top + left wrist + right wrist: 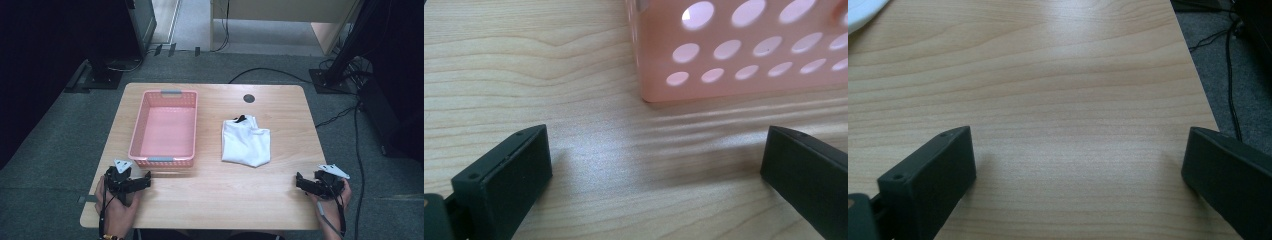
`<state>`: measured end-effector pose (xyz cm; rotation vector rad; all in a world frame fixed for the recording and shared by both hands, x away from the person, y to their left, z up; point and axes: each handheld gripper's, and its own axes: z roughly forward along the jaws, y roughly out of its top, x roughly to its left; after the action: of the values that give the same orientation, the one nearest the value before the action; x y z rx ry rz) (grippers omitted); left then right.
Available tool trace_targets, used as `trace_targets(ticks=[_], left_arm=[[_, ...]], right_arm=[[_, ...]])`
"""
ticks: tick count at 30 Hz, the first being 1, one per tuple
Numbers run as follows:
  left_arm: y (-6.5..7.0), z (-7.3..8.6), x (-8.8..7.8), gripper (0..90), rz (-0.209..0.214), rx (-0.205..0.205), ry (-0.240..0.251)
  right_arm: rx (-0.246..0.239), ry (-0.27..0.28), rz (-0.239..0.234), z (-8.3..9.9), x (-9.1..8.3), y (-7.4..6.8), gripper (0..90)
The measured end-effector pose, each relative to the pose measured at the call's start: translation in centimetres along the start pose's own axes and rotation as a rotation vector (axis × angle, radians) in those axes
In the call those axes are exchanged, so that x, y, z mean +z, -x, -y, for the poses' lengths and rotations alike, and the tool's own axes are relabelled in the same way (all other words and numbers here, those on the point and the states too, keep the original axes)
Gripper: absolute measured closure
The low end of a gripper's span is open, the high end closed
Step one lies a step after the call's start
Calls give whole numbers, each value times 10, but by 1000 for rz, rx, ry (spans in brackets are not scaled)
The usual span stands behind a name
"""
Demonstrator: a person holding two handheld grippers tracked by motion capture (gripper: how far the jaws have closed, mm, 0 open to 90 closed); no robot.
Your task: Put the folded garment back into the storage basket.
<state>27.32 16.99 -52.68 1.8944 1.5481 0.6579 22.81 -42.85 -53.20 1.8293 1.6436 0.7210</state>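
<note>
A pink perforated basket [164,128] stands empty on the left half of the wooden table [215,195]. A folded white garment [245,140] with a dark collar lies right of it. My left gripper [142,181] rests near the front left corner, just in front of the basket, jaws wide apart with nothing between them. In the left gripper view the basket's near corner [744,55] fills the upper right beyond the gripper [656,150]. My right gripper [301,181] sits at the front right, open over bare wood [1078,150]. The garment's edge [863,12] peeks in at top left.
A small dark round grommet [249,98] sits near the table's far edge. Cables and black stands lie on the grey carpet around the table. The table's right edge [1193,65] runs close beside my right gripper.
</note>
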Motion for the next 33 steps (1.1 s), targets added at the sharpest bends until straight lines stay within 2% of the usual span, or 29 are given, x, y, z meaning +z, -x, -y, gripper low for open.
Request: trace_targets(ticks=[10,15,23,26,33], left_arm=[[0,1,-1,0,2,4,-1],[0,1,-1,0,1,3,-1],[0,1,-1,0,2,2,-1],[0,1,-1,0,5,5,-1],[0,1,-1,0,5,5,-1]], right_arm=[[13,0,3,-1,0,1,5],[52,15,-19,-6,-4,5,6],[40,43,-45,-16,-15,-6,6],[58,56,-85,-21,-19,-9,6],[39,89,-94,-31,-27,-21,6]])
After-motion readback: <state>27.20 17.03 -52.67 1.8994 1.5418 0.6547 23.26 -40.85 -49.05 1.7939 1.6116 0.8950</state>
